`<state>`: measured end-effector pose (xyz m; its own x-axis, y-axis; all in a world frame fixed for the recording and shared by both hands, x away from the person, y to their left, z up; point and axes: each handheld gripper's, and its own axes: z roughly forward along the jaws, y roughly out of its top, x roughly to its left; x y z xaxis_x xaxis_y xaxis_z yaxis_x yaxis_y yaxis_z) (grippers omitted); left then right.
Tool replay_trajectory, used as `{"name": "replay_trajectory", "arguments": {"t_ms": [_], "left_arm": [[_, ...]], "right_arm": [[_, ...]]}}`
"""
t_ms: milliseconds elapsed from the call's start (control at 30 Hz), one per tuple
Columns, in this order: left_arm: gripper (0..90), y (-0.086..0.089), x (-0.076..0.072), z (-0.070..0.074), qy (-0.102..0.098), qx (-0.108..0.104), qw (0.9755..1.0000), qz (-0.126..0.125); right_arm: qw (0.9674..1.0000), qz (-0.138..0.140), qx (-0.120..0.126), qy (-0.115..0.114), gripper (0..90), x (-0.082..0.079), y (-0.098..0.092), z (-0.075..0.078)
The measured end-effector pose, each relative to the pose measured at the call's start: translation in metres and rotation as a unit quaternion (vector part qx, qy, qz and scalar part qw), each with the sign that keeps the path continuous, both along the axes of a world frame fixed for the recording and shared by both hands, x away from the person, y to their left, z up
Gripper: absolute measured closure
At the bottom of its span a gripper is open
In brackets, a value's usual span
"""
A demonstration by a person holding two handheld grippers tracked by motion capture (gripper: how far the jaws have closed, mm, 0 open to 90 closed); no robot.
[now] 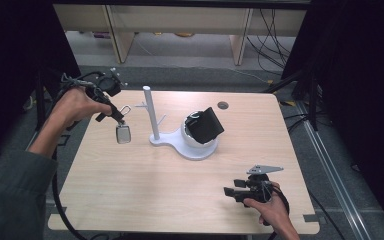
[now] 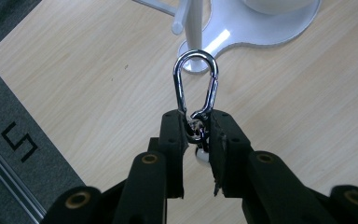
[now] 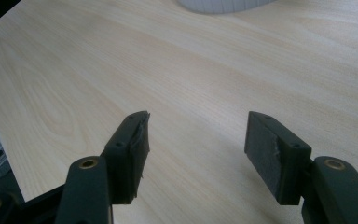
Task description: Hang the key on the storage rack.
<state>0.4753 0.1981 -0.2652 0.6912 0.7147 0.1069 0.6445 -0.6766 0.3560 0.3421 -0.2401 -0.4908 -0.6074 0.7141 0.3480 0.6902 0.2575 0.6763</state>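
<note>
A shiny silver metal carabiner clip [image 2: 196, 88] is pinched at its lower end between the black pads of the left tongs [image 2: 196, 133], its loop standing up past the tips; in the high view the left tongs [image 1: 116, 116] hold it above the far left part of the pale wooden bench [image 1: 145, 190], with a small grey rectangular tag [image 1: 123, 134] hanging below the clip. Just right of it stands a white plastic stand with an upright post and short pegs [image 1: 150, 112], its flat base carrying a white rounded bowl-like holder [image 1: 196, 142] with a black box-shaped object [image 1: 205, 125] tilted in it. At the near right, the right tongs [image 3: 193, 140] rest spread apart over bare wood, gripping nothing.
</note>
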Motion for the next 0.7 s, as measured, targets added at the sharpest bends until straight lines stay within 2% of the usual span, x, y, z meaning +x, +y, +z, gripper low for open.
{"name": "replay_trajectory", "arguments": {"t_ms": [267,333,433,533,567,633,700], "left_arm": [[75.2,-0.009,0.013,-0.007,0.0,0.002,1.0,0.007],[75.2,-0.012,0.015,-0.009,0.002,-0.002,1.0,0.007],[75.2,-0.016,0.02,-0.011,0.003,-0.005,1.0,0.008],[75.2,-0.02,0.025,-0.015,0.006,-0.004,0.9999,0.01],[75.2,-0.021,0.027,-0.016,0.008,-0.005,0.9999,0.011],[75.1,-0.02,0.03,-0.017,0.004,-0.009,0.9998,0.017],[75.2,-0.019,0.032,-0.018,0.011,-0.009,0.9997,0.017]], "right_arm": [[1.0,0.001,-0.002,-0.002,40.5,0.0,0.0,0.0],[1.0,-0.001,-0.006,0.006,40.5,-0.001,0.001,0.001],[0.9999,0.002,-0.007,0.007,40.5,0.0,0.0,0.001],[1.0,0.003,-0.006,0.005,40.5,-0.001,0.001,0.001],[0.9999,0.008,-0.011,-0.005,40.4,0.001,-0.001,0.001],[0.9999,0.008,-0.007,-0.003,40.4,0.001,-0.001,0.0],[0.9999,0.008,-0.011,-0.003,40.4,0.001,-0.001,0.0]]}}
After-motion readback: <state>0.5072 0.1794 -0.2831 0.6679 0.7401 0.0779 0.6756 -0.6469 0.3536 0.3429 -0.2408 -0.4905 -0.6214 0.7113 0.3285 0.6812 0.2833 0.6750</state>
